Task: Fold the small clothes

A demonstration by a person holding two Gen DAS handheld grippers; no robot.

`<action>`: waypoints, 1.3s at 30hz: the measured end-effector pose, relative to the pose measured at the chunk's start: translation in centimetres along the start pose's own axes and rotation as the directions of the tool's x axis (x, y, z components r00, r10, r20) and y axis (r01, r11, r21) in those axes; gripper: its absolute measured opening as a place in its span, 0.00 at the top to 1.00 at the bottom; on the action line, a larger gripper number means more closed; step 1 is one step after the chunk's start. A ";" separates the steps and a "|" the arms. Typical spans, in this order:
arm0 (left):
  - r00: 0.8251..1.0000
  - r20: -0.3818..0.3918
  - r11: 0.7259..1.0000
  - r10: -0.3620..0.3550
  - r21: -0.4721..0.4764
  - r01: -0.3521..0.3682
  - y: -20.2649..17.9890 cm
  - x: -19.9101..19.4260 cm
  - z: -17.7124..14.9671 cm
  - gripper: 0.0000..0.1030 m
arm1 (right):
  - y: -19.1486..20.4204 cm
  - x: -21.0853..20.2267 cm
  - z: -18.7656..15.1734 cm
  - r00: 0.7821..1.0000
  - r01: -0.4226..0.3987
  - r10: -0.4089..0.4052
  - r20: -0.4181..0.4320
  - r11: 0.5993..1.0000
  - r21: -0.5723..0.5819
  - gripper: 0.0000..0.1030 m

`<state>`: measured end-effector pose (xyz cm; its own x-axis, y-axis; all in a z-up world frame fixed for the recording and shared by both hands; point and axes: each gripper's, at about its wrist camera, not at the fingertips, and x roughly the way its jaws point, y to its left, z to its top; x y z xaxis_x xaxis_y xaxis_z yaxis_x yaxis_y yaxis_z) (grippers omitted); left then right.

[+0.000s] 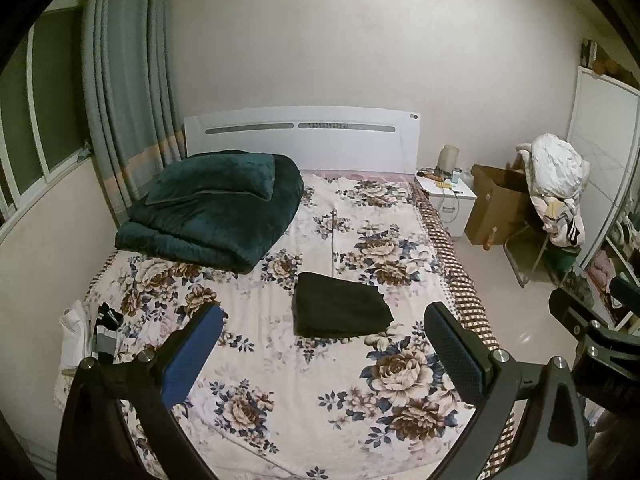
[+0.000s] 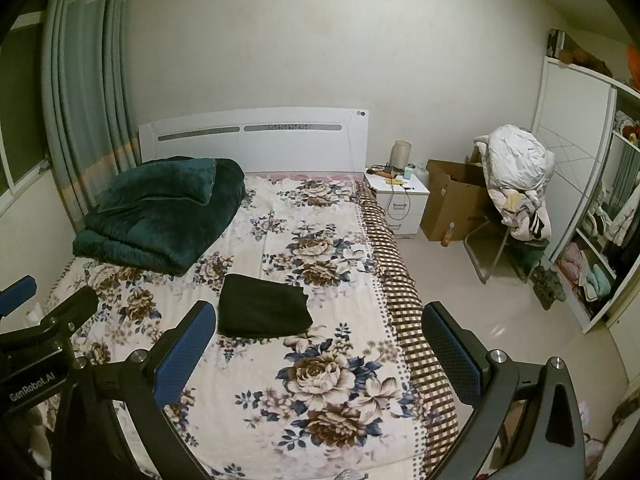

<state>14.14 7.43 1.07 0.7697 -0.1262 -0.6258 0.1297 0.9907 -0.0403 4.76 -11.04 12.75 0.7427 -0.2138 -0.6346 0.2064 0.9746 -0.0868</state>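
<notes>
"GenRobot.AI" in white letters sits on the black body of the left gripper (image 2: 36, 344), at the near left edge of the right wrist view. In the left wrist view the right gripper (image 1: 600, 344) at the near right edge carries faint raised characters on its dark housing, too blurred to read. The cardboard box (image 2: 444, 208) at far right has a dark mark, unreadable. No other text legible.

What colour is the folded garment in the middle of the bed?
Black. The folded garment shows best in the right wrist view.
</notes>
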 end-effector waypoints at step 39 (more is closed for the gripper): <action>1.000 0.010 1.000 0.010 -0.008 -0.010 -0.6 -1.1 0.2 0.00 | 0.9 -1.4 -0.5 1.000 0.015 -0.015 -0.005 1.000 0.025 0.00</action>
<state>13.31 6.95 1.91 0.7773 -0.1165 -0.6183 0.1165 0.9924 -0.0405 3.61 -9.78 13.22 0.7364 -0.2279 -0.6370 0.2336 0.9693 -0.0767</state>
